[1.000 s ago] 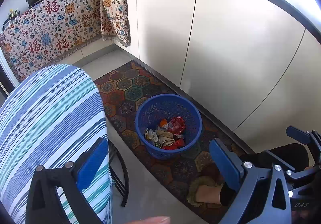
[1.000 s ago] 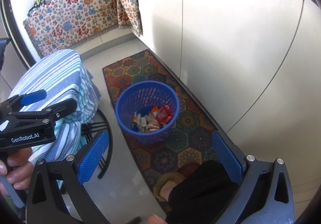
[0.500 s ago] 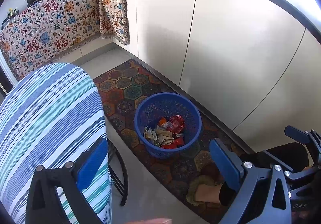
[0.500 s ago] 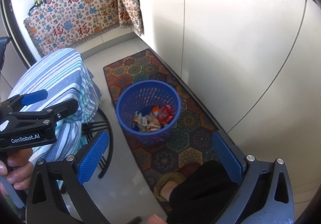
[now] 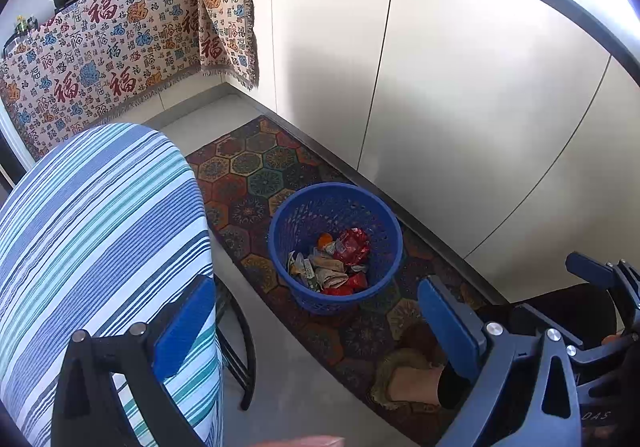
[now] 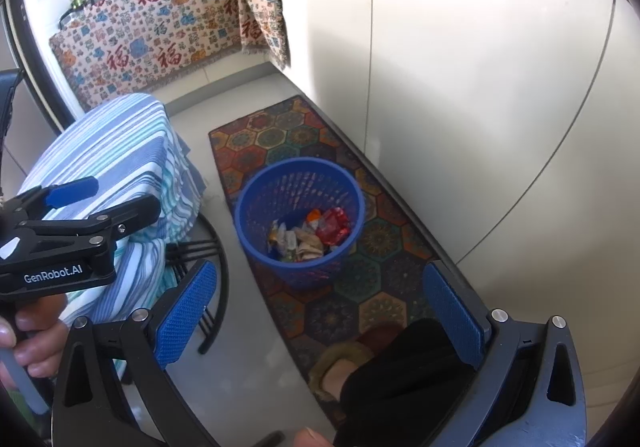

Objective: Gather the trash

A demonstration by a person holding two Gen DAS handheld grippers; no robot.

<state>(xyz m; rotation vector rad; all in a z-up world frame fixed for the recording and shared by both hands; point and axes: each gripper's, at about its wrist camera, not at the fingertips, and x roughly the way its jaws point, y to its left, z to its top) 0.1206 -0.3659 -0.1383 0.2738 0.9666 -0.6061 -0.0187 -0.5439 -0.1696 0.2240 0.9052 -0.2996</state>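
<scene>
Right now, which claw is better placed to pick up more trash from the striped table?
Probably left. The left claw is open over the edge of the striped tablecloth. The right claw, also open and empty, hangs over the patterned rug.

Your basket (image 5: 335,247) sits on the rug (image 5: 256,175) with wrappers (image 5: 334,263) inside it, the table (image 5: 96,239) to its left, cabinets (image 5: 460,95) to its right, your foot (image 5: 412,385) nearer you.
</scene>
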